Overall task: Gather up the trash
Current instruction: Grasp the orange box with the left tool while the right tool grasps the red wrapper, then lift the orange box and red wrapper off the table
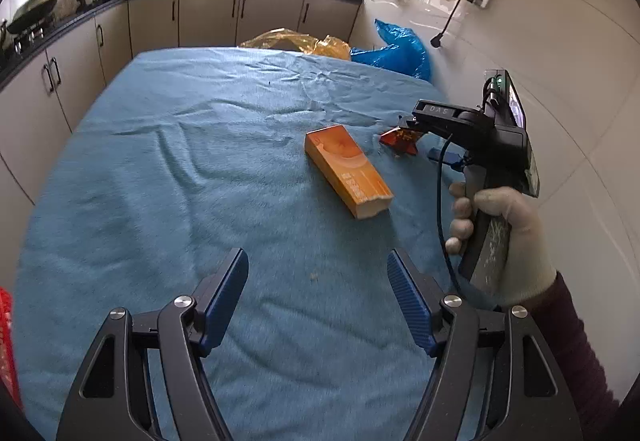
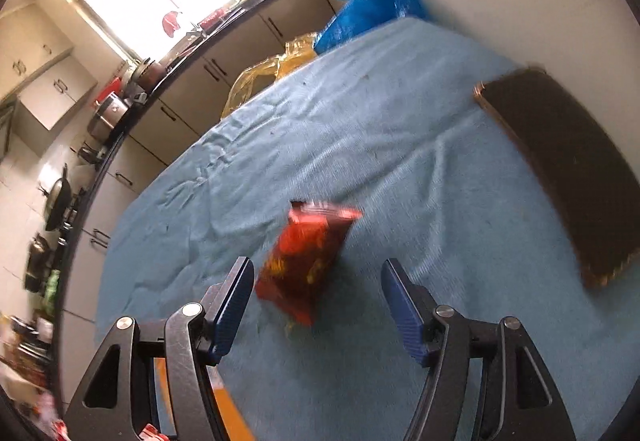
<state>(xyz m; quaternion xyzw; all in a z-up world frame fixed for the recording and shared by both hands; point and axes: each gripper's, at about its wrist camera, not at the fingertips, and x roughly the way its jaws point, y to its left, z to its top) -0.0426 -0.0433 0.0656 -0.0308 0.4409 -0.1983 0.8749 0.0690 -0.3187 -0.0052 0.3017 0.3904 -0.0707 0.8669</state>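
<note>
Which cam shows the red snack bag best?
Right wrist. The red snack bag lies close and unobstructed between the open right gripper's fingers, though motion-blurred. The left wrist view shows it small, far off and partly hidden behind the right gripper.

Your left gripper (image 1: pixel 318 281) hangs over the blue tablecloth (image 1: pixel 160 181) with its jaws spread wide and nothing between them. Ahead of it an orange box (image 1: pixel 346 171) lies flat on the cloth, angled with one end toward you. To the right, your gloved right hand (image 1: pixel 504 237) grips the handle of the right gripper (image 1: pixel 414 129), whose tip sits at a red snack wrapper (image 1: pixel 400 141) just beyond the box. Past the table's far edge you see a yellow plastic bag (image 1: pixel 296 41) and a blue plastic bag (image 1: pixel 400 49).
</note>
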